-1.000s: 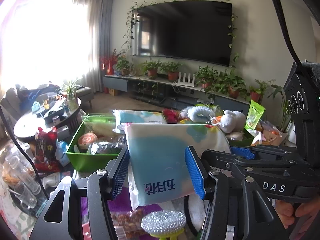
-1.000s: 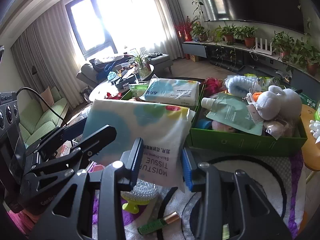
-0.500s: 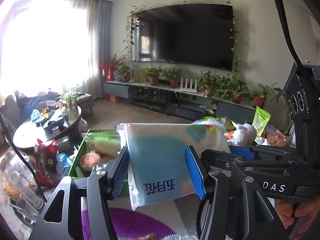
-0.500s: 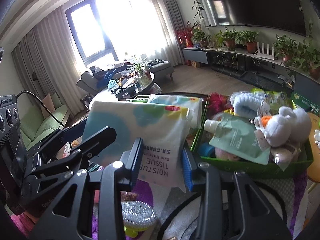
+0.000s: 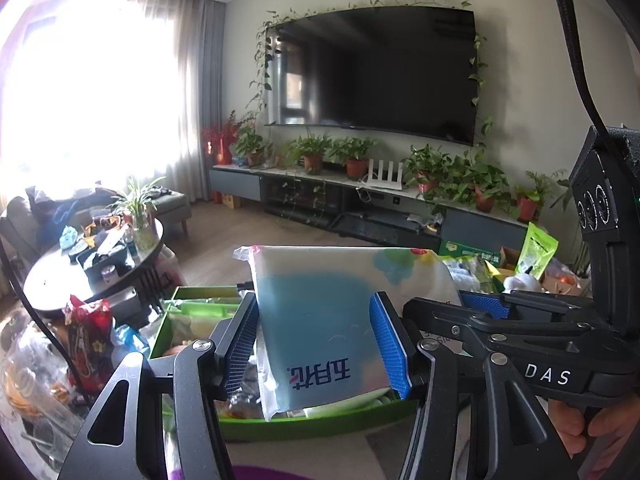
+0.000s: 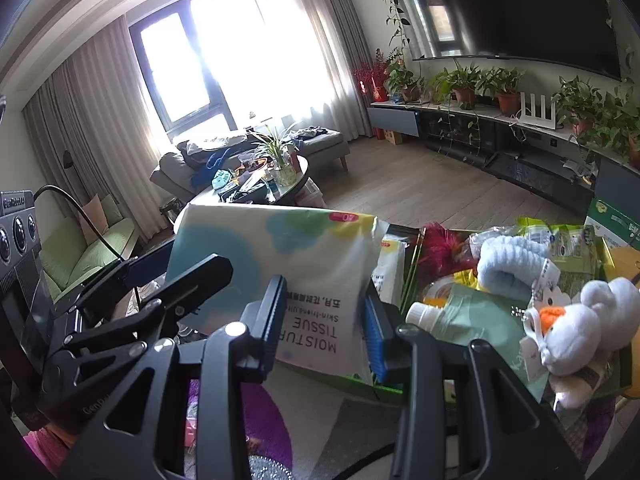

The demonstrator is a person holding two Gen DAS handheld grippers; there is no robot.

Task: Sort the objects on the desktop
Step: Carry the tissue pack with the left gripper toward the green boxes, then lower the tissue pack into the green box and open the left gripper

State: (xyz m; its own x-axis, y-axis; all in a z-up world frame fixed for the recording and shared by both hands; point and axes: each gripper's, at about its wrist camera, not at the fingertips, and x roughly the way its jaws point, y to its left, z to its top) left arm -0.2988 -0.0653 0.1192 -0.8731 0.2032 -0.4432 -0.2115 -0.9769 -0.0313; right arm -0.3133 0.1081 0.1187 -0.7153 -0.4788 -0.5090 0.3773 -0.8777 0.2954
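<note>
A soft tissue pack (image 5: 340,300), white with blue and green blotches, hangs lifted between both grippers. My left gripper (image 5: 316,340) is shut on its near end, blue pads pressing both sides. My right gripper (image 6: 324,320) is shut on the other end of the tissue pack (image 6: 280,256), by the printed label. In the left wrist view the pack hangs over a green box (image 5: 312,424) holding packets. The right wrist view shows a second green box (image 6: 386,390) to the right, with a white plush toy (image 6: 592,328), a green pouch (image 6: 476,316) and a pale blue roll (image 6: 508,264).
A round dark side table (image 5: 80,268) crowded with small things stands at the left, with a red snack bag (image 5: 86,336) near it. A purple and white mat (image 6: 256,424) lies under the grippers. A person's hand (image 5: 580,428) grips the right tool. A TV bench with potted plants lines the far wall.
Both grippers carried the tissue pack forward and a little up. The mat and the scrubber slid out below, and the green boxes now sit right under the pack. The grip stayed the same.
</note>
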